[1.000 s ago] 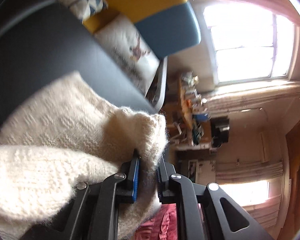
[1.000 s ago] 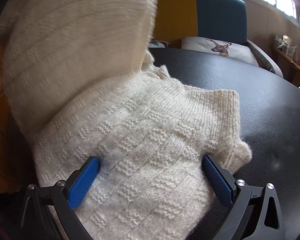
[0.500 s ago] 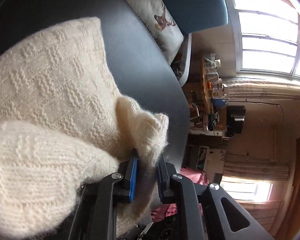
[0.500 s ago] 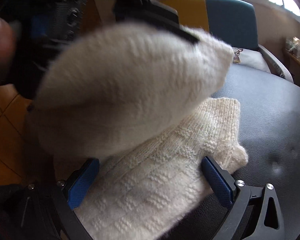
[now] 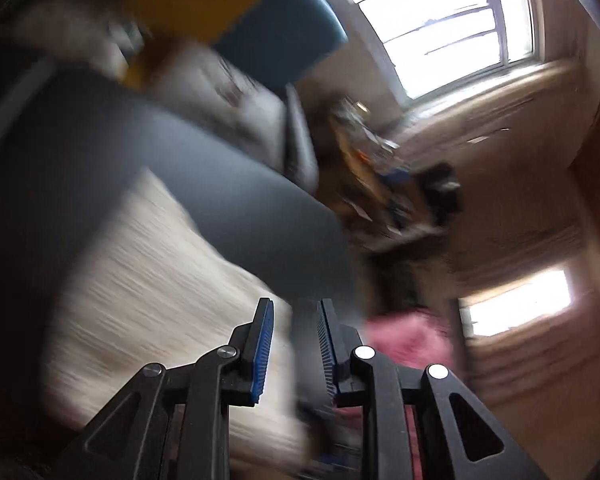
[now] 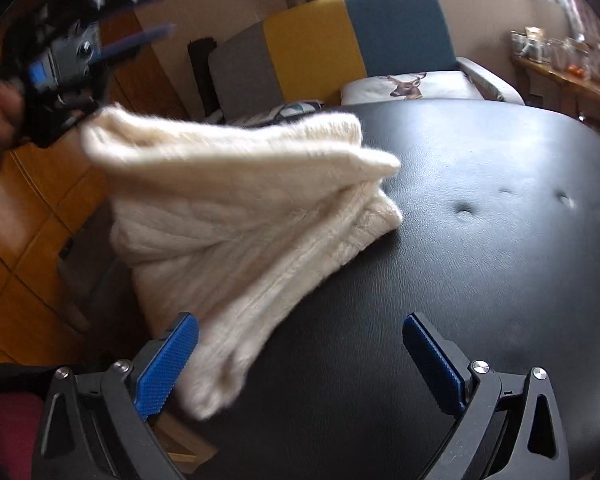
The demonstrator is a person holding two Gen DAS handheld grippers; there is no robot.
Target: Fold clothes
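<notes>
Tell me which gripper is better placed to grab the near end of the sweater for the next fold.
Right. The right gripper is open and low over the table, with the sweater reaching in beside its left finger. The left gripper is open, empty and held high beyond the far corner.

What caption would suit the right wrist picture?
Open right gripper over a cream knitted sweater lying on a black padded table.

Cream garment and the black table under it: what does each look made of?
Cream garment: chunky knit, probably wool or a wool-like yarn; ribbed stitches and fuzzy edges show. Black table: looks like padded leather or faux leather, with fine grain, a soft sheen and small dimples.
</notes>
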